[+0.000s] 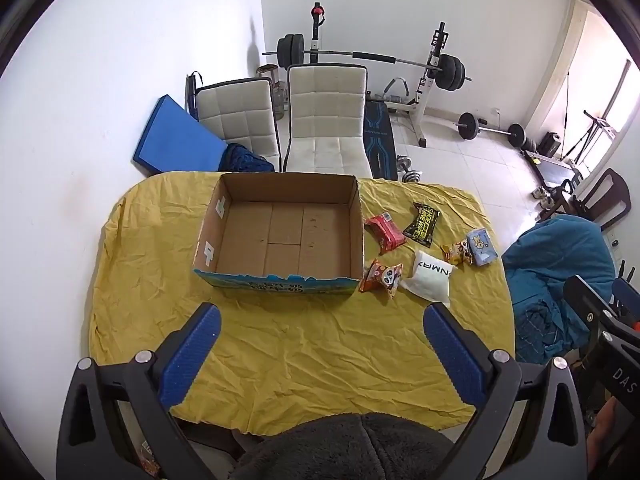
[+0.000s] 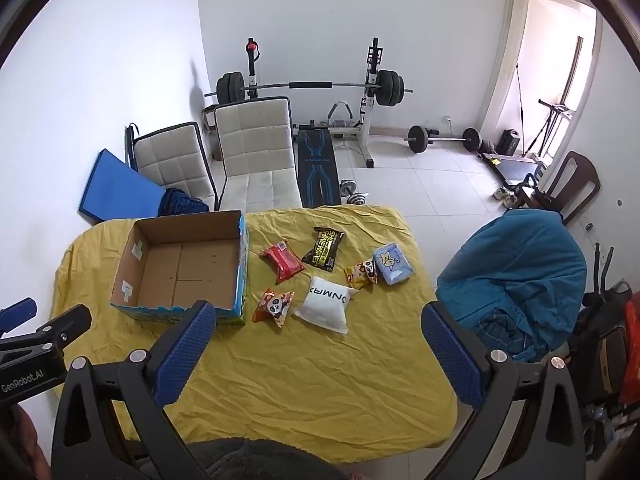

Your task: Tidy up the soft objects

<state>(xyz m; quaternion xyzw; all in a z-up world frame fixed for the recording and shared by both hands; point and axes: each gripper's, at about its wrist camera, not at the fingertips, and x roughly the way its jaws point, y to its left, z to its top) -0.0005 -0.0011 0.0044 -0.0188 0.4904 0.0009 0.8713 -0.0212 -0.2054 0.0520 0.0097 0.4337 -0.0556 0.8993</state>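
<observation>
Both tongs hung spread wide above the near edge of the counter (image 1: 280, 360), gripping nothing: the left tongs (image 1: 322, 320) faced the open cardboard box (image 1: 280, 236), and the right tongs (image 2: 320, 320) looked toward the loose packets. Those packets, the soft things to be sorted, lay in a cluster on the yellow cloth just to the right of the box, which held nothing yet.

Nearest the box sat the panda snack bag (image 2: 275, 306), with the white pillow pack (image 2: 326, 310) just beside it. Behind them lay the red packet (image 2: 282, 265) and the black wipes sachet (image 2: 323, 249), and furthest right the small yellow snack bag (image 2: 362, 275) touched the blue tissue pack (image 2: 393, 266).

Judging by the layout, the sensible start was the panda bag, taken by the right tongs since it sat closest to them and to the box. A puffed bag would likely squirm under a pinch, so closing across its middle rather than on a crimped corner seemed wiser, and gently enough not to burst it. Lifting clear of the box wall before crossing should have spared a snag on the torn blue rim. The left tongs could have steadied the box against sliding on the wrinkled cloth.

Beyond the counter stood two white chairs (image 1: 324, 120) and a barbell rack (image 1: 368, 60).
</observation>
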